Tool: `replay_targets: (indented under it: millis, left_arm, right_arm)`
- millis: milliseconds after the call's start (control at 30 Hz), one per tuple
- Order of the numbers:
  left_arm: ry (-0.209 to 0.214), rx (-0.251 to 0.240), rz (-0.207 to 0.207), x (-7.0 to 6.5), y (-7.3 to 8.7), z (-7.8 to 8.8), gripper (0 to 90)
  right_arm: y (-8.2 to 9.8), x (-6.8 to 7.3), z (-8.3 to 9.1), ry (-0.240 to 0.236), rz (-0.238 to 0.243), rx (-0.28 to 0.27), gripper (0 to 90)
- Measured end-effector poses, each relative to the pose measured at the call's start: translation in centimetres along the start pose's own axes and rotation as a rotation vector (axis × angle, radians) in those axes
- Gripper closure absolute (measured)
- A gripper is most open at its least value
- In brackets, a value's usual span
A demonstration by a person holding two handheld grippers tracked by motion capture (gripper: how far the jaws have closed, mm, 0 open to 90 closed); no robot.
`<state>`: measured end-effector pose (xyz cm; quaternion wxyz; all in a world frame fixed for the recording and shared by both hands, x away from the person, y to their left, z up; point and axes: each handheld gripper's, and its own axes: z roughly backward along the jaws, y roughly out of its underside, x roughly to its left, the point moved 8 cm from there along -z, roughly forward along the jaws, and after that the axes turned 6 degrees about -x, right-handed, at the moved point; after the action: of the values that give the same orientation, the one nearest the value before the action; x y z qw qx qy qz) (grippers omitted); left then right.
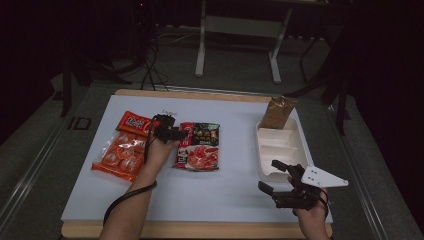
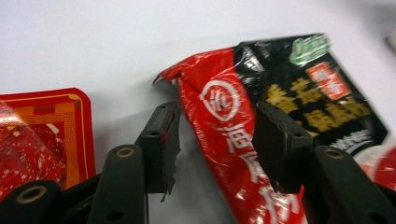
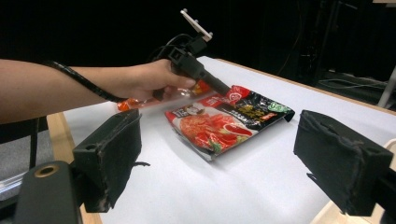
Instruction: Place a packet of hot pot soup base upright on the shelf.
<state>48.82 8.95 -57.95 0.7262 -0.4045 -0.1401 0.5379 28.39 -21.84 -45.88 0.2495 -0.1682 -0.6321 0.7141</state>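
Observation:
A red and black noodle packet point(image 1: 199, 145) lies flat at the middle of the white table point(image 1: 230, 192). My left gripper point(image 1: 183, 134) is at the packet's far left corner, open, with its jaws on either side of the packet's raised red edge point(image 2: 210, 107). The right gripper view shows the same packet point(image 3: 229, 122) with the left gripper's point(image 3: 223, 88) tip touching its edge. My right gripper point(image 1: 267, 176) hangs open near the table's front right, with nothing between its pads point(image 3: 112, 154).
An orange pack of small wrapped snacks point(image 1: 121, 153) and a red packet point(image 1: 134, 123) lie left of the hand. A white compartment tray point(image 1: 280, 147) sits at the right, with a brown bag point(image 1: 276, 112) at its far end. The table's front edge is close to the right hand.

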Motion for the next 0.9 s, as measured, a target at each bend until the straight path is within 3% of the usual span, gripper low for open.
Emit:
replay_targets:
  millis: [133, 233, 333, 467, 533, 567, 733, 800, 867, 900]
  left_arm:
    - [0.033, 0.016, 0.037, 0.0, 0.2, -0.9, 53.0]
    - [0.057, 0.069, 0.041, -0.4, 0.6, -1.5, 53.6]
    - [0.044, 0.097, 0.013, -0.8, 0.6, -1.6, 54.2]
    - [0.001, 0.130, -0.016, -1.3, 0.5, -1.8, 68.4]
    - [0.001, 0.130, -0.016, -1.3, 0.5, -1.8, 70.8]
    - [-0.033, 0.142, 0.012, -1.5, 0.3, -1.8, 76.9]
    - [-0.030, 0.135, 0.036, -1.3, 0.2, -1.7, 82.7]
    - [-0.053, 0.121, 0.021, -1.5, -0.1, -1.3, 85.3]
    - [-0.051, 0.115, -0.003, -1.9, -0.3, -1.1, 86.6]
    - [-0.048, 0.100, 0.004, -2.0, -0.5, -0.9, 86.8]
  right_arm:
    - [0.0, -0.1, 0.0, 0.002, -0.002, 0.001, 14.6]
    - [0.1, -0.1, -0.1, 0.002, -0.002, 0.005, 14.6]
    - [0.1, -0.1, -0.2, 0.000, 0.000, 0.007, 14.6]
    - [0.2, 0.1, -0.3, -0.007, 0.002, 0.013, 14.6]
    - [0.2, 0.1, -0.3, -0.009, 0.002, 0.015, 14.6]
    - [0.2, 0.1, -0.4, -0.010, -0.001, 0.015, 14.6]
    - [0.3, 0.1, -0.3, -0.010, -0.008, 0.016, 14.6]
    - [0.5, 0.0, -0.4, -0.010, -0.009, 0.022, 14.6]
    - [0.5, -0.1, -0.4, -0.009, -0.013, 0.021, 14.6]
    - [0.5, -0.2, -0.4, -0.009, -0.015, 0.021, 14.6]
